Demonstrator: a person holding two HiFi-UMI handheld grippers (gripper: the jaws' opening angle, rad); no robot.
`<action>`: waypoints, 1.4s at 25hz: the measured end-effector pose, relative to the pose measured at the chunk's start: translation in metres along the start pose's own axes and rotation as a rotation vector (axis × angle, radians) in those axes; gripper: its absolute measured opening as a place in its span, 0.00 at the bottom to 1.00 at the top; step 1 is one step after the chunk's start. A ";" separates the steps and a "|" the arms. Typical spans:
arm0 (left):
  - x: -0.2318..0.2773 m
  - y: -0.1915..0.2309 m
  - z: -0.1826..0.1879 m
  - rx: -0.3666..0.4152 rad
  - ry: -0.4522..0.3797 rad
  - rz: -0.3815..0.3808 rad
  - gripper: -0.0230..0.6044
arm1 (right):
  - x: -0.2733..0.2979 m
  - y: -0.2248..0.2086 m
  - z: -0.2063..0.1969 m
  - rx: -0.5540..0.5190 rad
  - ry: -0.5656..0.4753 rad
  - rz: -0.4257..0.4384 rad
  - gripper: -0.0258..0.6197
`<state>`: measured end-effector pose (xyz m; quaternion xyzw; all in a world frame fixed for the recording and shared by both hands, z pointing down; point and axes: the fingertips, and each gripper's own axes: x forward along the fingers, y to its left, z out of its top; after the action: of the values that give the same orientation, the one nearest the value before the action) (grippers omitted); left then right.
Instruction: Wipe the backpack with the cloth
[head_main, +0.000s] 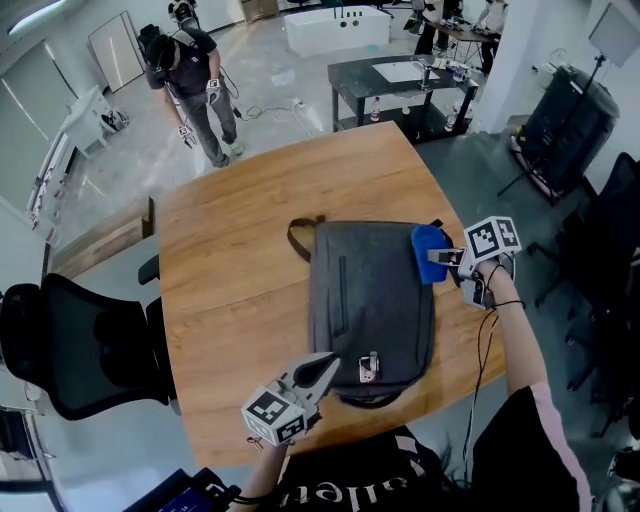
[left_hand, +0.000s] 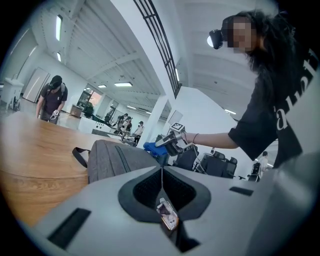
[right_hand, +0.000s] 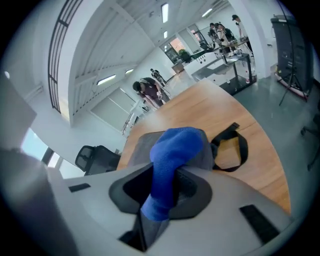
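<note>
Head view: soft grey woven backpack (head_main: 370, 300) lies flat on wooden table (head_main: 230, 300). Right claw (head_main: 438, 256) pinches crumpled blue cloth (head_main: 425, 247) at its far corner. Left claw (head_main: 328, 364), pressed together, sits at its near end.

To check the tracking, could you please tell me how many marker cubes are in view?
2. One marker cube sits on the left gripper by the backpack's near end; the other on the right gripper, which clamps the blue cloth. None seems hidden.
</note>
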<state>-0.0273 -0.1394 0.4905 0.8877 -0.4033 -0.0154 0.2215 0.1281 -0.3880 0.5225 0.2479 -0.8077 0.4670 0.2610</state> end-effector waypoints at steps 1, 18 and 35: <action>-0.001 0.000 0.000 0.000 -0.001 0.003 0.05 | 0.004 0.015 0.000 -0.021 -0.010 0.020 0.18; -0.041 0.004 -0.007 -0.015 -0.036 0.045 0.05 | 0.158 0.213 -0.026 -0.217 0.015 0.168 0.18; -0.034 -0.004 -0.011 -0.021 -0.024 0.023 0.05 | 0.082 0.107 -0.036 -0.039 -0.125 0.019 0.18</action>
<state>-0.0452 -0.1081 0.4941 0.8805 -0.4157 -0.0277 0.2263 0.0053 -0.3220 0.5250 0.2637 -0.8336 0.4375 0.2104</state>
